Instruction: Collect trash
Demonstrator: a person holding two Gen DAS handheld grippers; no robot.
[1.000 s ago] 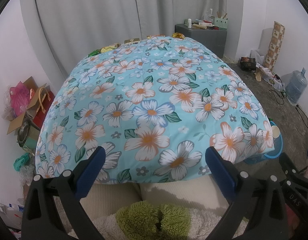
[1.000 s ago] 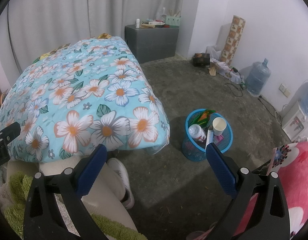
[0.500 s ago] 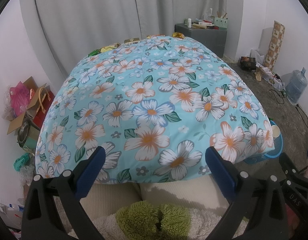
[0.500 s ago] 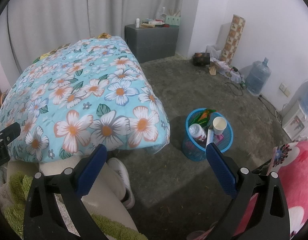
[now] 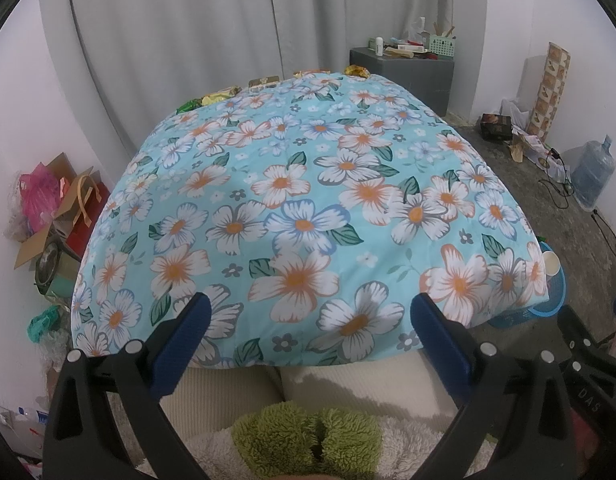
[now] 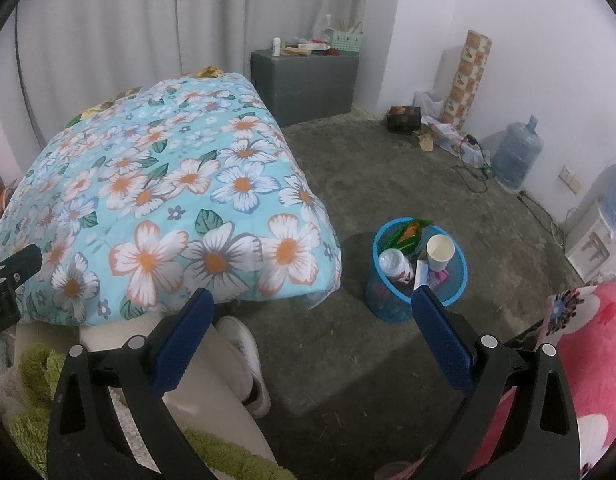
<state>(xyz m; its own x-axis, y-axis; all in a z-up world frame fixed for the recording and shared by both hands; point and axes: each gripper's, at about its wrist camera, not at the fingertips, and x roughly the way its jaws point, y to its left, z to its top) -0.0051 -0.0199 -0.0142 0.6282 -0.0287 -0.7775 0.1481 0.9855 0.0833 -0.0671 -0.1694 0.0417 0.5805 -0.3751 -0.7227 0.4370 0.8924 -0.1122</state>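
A blue mesh trash basket (image 6: 460,292) stands on the floor to the right of the bed. It holds a paper cup (image 6: 440,252), a plastic bottle (image 6: 396,266) and wrappers. Its rim also shows in the left wrist view (image 5: 558,296). Several wrappers (image 5: 219,98) lie along the far edge of the floral blanket (image 5: 308,216), one yellow wrapper (image 5: 358,71) near the far right corner. My left gripper (image 5: 308,316) is open and empty over the near edge of the bed. My right gripper (image 6: 310,312) is open and empty, above the floor left of the basket.
A grey cabinet (image 6: 308,80) with small items stands at the back. A water jug (image 6: 516,156), cables and a patterned roll (image 6: 468,80) line the right wall. Bags and boxes (image 5: 55,216) pile up left of the bed. A pink blanket (image 6: 588,360) is at the right.
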